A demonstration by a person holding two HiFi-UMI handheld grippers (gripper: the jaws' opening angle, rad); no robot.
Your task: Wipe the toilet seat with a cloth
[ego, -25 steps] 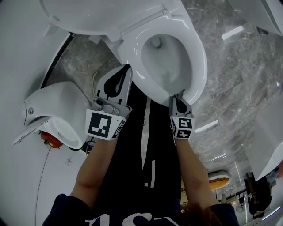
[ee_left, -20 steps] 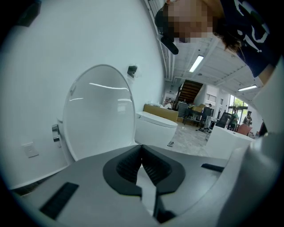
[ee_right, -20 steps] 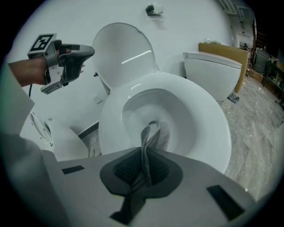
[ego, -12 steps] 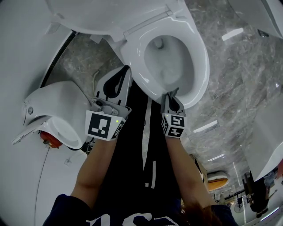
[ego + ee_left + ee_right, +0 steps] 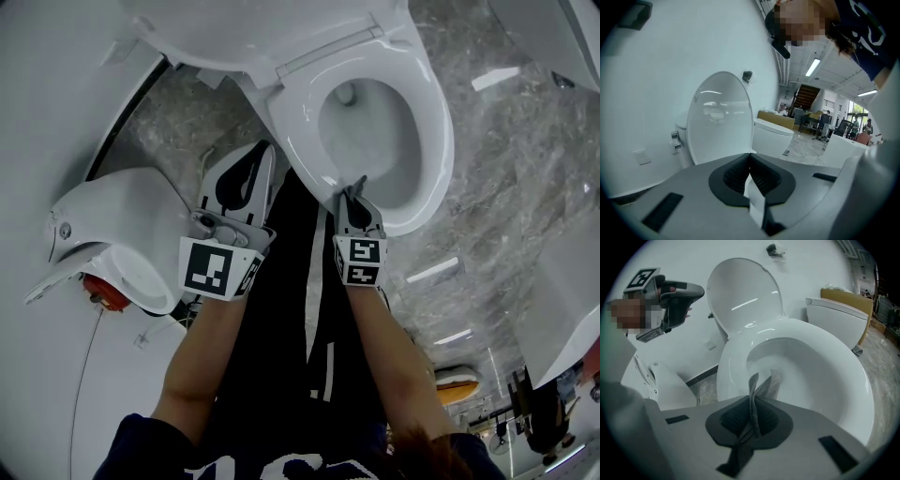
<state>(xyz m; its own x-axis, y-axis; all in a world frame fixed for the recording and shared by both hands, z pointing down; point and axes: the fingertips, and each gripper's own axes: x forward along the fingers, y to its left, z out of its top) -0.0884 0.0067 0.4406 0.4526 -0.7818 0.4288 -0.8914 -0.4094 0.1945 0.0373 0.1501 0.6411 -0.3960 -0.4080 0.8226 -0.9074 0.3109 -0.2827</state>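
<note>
Right gripper [image 5: 356, 192]: jaws clenched on a grey mesh cloth [image 5: 764, 385]. The cloth stands up in a fold between the pads, and a tail of it hangs back under the jaws. In the head view the gripper tip sits at the near edge of the toilet seat [image 5: 298, 141], towards the near-left of the ring. In the right gripper view the free end of the cloth shows against the inner edge of the seat and the bowl [image 5: 811, 376]. We cannot tell whether the cloth presses on the seat or is held just above it.

Left gripper [image 5: 268, 148]: jaws closed, tips meeting, with nothing gripped that we can make out. It lies just beside the seat's left outer edge. We cannot settle from these views whether it touches.

The lid [image 5: 234, 28] is raised at the far side, hinged behind the seat. The seat ring is exposed all round.

Room to move:
- Left: a white fixture [image 5: 112, 234] stands close by. The strip of marble floor [image 5: 497, 178] between it and the toilet is narrow, and the left gripper occupies it.
- Right: a broad stretch of the same floor lies beside the bowl.
- Near: the person's dark trousers [image 5: 300, 309] stand right against the near rim, between the two forearms.
- Far right: a second toilet [image 5: 839, 310], well apart.
</note>
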